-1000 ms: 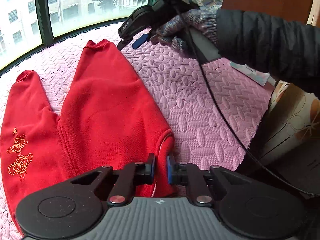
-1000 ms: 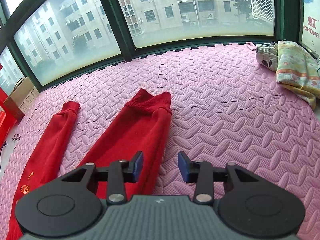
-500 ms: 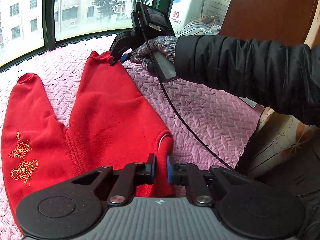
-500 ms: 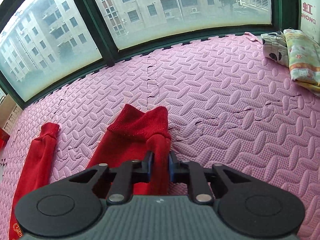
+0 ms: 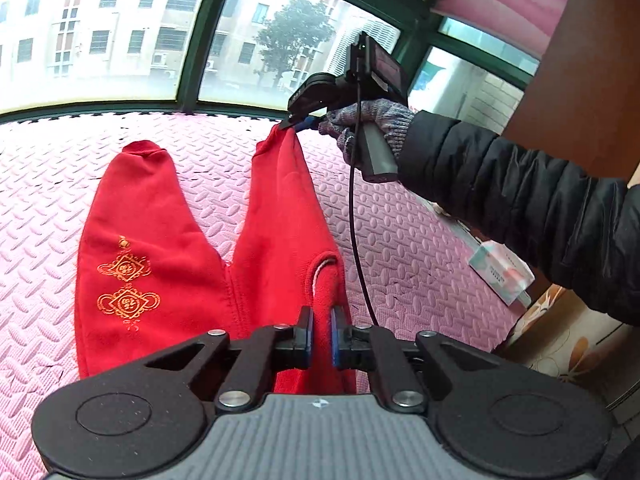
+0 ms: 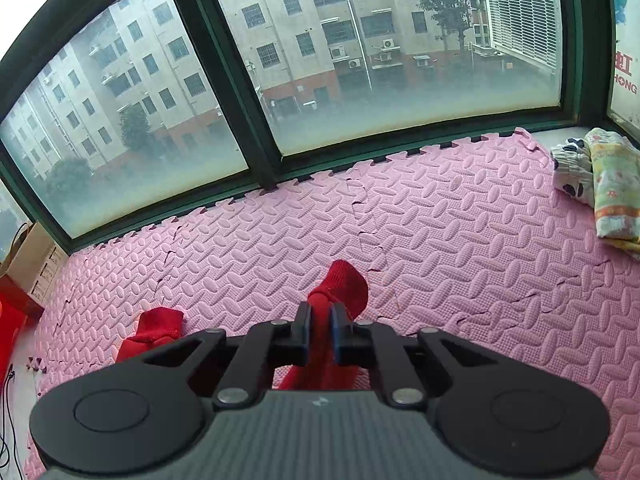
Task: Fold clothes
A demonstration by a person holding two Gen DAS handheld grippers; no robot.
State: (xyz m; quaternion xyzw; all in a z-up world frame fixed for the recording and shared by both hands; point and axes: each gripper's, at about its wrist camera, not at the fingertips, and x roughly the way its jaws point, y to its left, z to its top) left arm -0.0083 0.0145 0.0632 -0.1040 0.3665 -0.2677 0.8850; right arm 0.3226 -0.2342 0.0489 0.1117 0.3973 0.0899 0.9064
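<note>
Red sweatpants (image 5: 168, 248) spread on pink foam mat (image 5: 400, 240), gold knot embroidery (image 5: 126, 284) on one leg, left gripper (image 5: 319, 334) clamped on waistband edge, right gripper (image 6: 319, 334) pinching far leg cuff, raised off mat, gloved hand (image 5: 360, 136), folded clothes (image 6: 600, 184) at mat's right edge

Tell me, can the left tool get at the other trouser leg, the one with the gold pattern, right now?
Probably not yet. The left tool is shut on the waist of the red trousers, so it is occupied. The patterned leg lies uncovered on the pink mat just beside it, so letting go would leave the way free.
</note>
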